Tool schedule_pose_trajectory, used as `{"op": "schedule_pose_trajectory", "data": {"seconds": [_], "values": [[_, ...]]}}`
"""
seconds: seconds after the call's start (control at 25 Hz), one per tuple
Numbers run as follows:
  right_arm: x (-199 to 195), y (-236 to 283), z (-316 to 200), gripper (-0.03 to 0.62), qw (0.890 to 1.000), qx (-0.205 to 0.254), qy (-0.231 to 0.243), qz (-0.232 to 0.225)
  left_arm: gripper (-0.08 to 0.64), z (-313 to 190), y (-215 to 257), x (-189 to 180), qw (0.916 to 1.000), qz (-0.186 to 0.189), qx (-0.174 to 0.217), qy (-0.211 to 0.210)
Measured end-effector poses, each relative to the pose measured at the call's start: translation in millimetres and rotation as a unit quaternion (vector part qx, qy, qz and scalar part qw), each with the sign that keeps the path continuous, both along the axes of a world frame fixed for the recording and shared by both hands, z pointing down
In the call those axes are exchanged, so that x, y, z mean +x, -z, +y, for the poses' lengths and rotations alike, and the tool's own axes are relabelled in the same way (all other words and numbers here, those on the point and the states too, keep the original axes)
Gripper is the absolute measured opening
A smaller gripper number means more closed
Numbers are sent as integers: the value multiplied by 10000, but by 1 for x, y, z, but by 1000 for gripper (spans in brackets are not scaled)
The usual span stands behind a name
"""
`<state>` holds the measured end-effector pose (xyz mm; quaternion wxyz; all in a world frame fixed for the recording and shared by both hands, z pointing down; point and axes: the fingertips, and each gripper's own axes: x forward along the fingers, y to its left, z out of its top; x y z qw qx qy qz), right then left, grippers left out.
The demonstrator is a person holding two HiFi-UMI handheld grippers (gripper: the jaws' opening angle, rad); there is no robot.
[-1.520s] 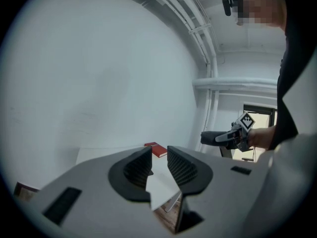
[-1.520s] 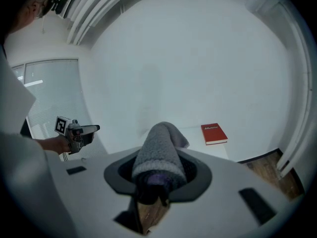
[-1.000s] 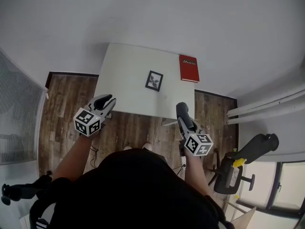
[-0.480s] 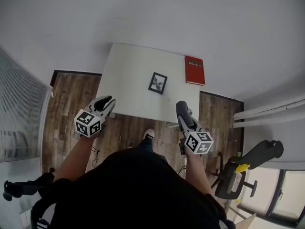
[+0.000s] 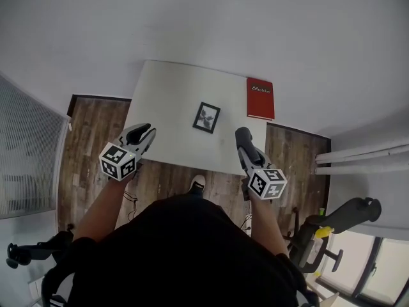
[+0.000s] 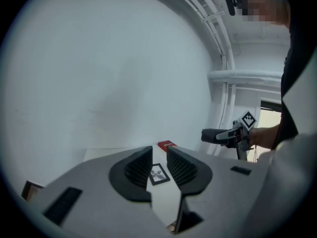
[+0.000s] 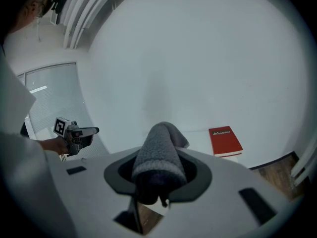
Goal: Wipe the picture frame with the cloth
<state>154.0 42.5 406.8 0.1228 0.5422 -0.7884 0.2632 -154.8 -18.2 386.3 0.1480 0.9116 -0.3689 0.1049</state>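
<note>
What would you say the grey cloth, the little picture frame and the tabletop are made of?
The cloth looks like soft grey fleece or microfibre: fuzzy nap, rounded fold. The picture frame has a thin dark border, wood or plastic; too small to tell. The table has a smooth white top with no grain, probably laminate or painted board.

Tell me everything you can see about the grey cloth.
The cloth is grey and fleecy-looking, bunched into a thick roll that arches up and forward out of the right gripper. A loose folded corner droops at its far end. The jaws are closed on its lower part; nothing else touches it. It is held in the air, apart from the picture frame lying on the white table.
</note>
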Motion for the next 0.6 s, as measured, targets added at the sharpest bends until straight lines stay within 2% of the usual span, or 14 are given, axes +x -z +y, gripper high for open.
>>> {"op": "schedule_pose_trajectory", "data": {"seconds": [0.28, 0.6], "values": [[23, 3, -40, 115, 9999, 53, 145, -22, 94, -28, 5, 23, 9999, -40, 47, 100], [35, 3, -74, 115, 9991, 79, 403, -122, 92, -39, 9, 30, 9993, -249, 19, 295]]}}
